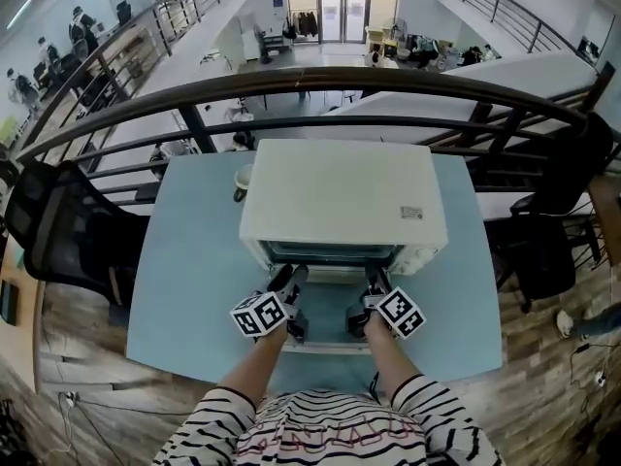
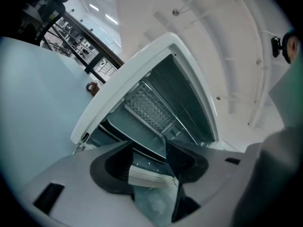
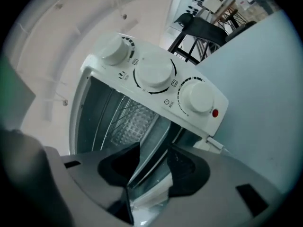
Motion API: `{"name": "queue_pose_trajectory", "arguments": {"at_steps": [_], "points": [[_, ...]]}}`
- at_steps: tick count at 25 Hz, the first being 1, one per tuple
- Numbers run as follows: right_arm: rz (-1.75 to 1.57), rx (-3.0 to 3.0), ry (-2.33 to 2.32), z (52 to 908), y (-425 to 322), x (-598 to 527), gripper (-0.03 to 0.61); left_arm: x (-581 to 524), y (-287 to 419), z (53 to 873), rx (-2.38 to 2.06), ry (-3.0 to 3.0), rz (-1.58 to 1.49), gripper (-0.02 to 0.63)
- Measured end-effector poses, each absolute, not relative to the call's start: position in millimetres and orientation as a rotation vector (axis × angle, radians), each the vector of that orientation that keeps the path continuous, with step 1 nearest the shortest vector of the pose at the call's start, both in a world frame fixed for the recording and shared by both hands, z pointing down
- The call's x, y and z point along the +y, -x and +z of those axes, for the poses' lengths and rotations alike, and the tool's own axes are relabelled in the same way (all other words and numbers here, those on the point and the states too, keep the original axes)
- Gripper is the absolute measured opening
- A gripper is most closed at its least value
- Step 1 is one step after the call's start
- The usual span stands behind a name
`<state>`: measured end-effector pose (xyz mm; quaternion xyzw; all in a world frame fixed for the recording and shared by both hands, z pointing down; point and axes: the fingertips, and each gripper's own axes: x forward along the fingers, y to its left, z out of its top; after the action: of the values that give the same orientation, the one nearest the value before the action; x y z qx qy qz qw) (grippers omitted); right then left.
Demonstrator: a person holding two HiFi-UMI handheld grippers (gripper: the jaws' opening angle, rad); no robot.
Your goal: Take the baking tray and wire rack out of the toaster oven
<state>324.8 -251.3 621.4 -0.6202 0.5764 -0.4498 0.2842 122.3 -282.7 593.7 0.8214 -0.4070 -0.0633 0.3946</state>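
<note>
The toaster oven [image 1: 340,197] sits in the middle of the light-blue table [image 1: 184,280], its back close to the far edge and its door folded down toward the near edge. The baking tray [image 2: 135,131] is inside the open cavity as a smooth grey slab low down. The thin wires of the wire rack [image 3: 122,115] cross in front of a diamond-embossed metal panel deeper in. Neither has come out of the oven.

Both grippers are at the lowered door, between the person and the oven mouth. The left gripper [image 1: 288,282] has its jaws clamped on the white door handle [image 2: 147,176], the bar running from one dark pad to the other with the door's glass just below it. The right gripper [image 1: 374,282] grips the other end of the door handle the same way — a pale strip and the shiny glass edge sit between its pads.

The three white knobs [image 3: 154,72] of the control panel run down the oven's right side, ending at a small red lamp [image 3: 215,112] above the door hinge. A cup [image 1: 243,178] stands by the oven's far left corner, near the table's far edge. A black chair [image 1: 58,231] stands off the table's left edge — a dark curved railing [image 1: 320,81] runs past the far edge. Striped sleeves show at the near edge.
</note>
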Motion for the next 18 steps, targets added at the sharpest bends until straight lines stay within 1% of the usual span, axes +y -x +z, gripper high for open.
{"name": "queue_pose_trajectory", "arguments": {"at_steps": [7,13,15,17,18], "points": [[-1.239,1.434,1.589,633.1,-335.9,-277.3,0.189,-310.8,-125.4,613.0,-1.046,-1.920,-0.244,0.196],[-1.262,1.360,1.519,637.7,-340.0,-299.8,0.187,-337.0,-119.5,621.0,-1.056,-1.775,-0.375,0.196],[-1.279,1.359,1.505,640.4,-336.9,-305.0,0.172,-342.7,-117.1,623.7,-1.055,-1.735,-0.409,0.196],[-1.296,1.358,1.493,642.2,-333.2,-308.0,0.113,-347.4,-115.2,626.2,-1.050,-1.697,-0.432,0.196],[-1.305,1.352,1.483,642.6,-332.5,-308.2,0.112,-349.3,-114.6,627.4,-1.049,-1.677,-0.444,0.196]]}}
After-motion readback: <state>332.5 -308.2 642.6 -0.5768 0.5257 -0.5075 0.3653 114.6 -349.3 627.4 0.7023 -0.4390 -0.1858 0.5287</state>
